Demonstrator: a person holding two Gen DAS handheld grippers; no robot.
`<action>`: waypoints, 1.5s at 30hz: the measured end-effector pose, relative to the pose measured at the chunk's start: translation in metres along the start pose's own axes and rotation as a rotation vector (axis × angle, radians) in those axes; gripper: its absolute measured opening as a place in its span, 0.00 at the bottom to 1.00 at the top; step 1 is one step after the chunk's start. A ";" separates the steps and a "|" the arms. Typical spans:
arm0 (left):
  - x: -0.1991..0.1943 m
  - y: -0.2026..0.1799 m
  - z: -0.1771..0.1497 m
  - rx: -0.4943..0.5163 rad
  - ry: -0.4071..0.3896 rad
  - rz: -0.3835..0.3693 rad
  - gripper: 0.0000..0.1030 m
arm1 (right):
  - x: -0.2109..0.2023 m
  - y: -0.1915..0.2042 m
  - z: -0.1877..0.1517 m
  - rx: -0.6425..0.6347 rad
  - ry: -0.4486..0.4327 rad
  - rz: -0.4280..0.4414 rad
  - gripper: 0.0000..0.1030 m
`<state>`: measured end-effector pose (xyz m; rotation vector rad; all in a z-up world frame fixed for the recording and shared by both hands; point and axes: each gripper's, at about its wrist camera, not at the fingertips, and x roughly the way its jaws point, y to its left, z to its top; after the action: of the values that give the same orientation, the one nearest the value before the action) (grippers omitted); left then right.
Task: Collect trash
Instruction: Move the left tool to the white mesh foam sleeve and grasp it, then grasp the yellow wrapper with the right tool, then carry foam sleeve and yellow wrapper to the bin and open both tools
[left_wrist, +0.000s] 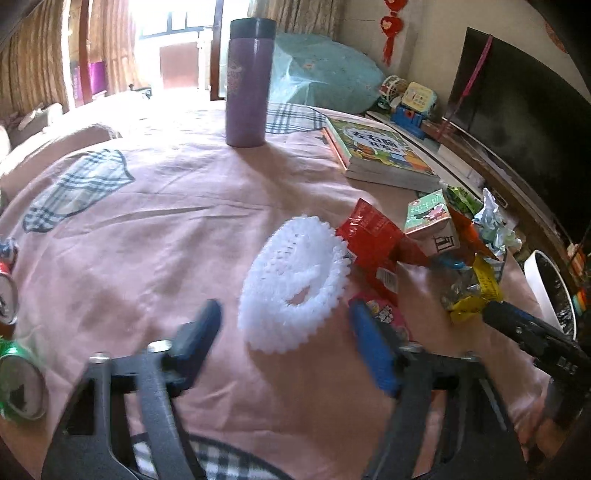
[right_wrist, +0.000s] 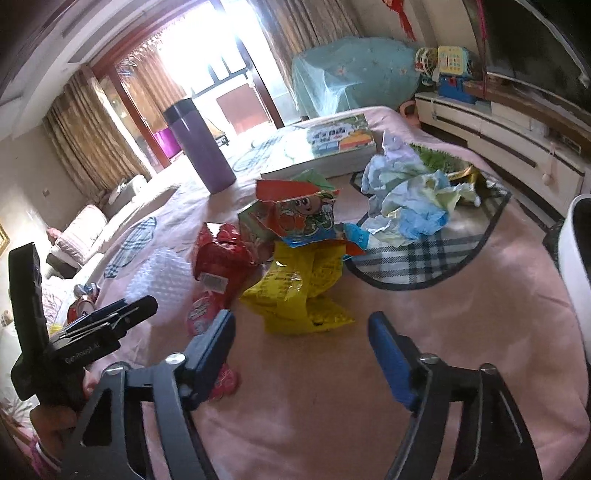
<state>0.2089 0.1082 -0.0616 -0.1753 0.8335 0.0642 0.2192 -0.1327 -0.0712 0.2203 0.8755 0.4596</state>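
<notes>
- Pink bedsheet w/ plaid patches covers the whole surface; trash heap sits mid-sheet, at 12 o'clock from the right gripper
- Crumpled paper wad, pale blue/green/white, biggest piece, at 1 o'clock in right view, on a plaid patch
- Yellow wrapper flat & creased, nearest the right gripper; orange/green cartoon snack bag just behind it, torn open
- White foam net sleeve, flattened ring, at 12 o'clock just ahead of the left gripper
- Red wrapper crumpled, touching the sleeve's 2 o'clock edge; small pink packet partly hidden behind the left gripper's right finger
- Left gripper: fingers apart, nothing between, blurred
- Right gripper: fingers apart, nothing held
- Cans at 9 o'clock in left view cut off by frame edge; labels unreadable
- White bin at 3 o'clock, only part of rim in frame
</notes>
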 end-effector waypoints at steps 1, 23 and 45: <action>0.005 -0.002 0.000 0.004 0.020 -0.020 0.41 | 0.003 -0.002 -0.001 0.005 0.008 0.003 0.52; -0.032 -0.079 -0.030 0.117 0.029 -0.186 0.21 | -0.044 -0.019 -0.006 0.044 -0.058 0.051 0.60; -0.068 -0.097 -0.037 0.128 -0.001 -0.318 0.21 | -0.068 -0.023 -0.020 0.023 -0.079 0.059 0.03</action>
<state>0.1481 0.0072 -0.0227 -0.1853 0.7971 -0.2873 0.1734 -0.1855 -0.0455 0.2837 0.7987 0.4925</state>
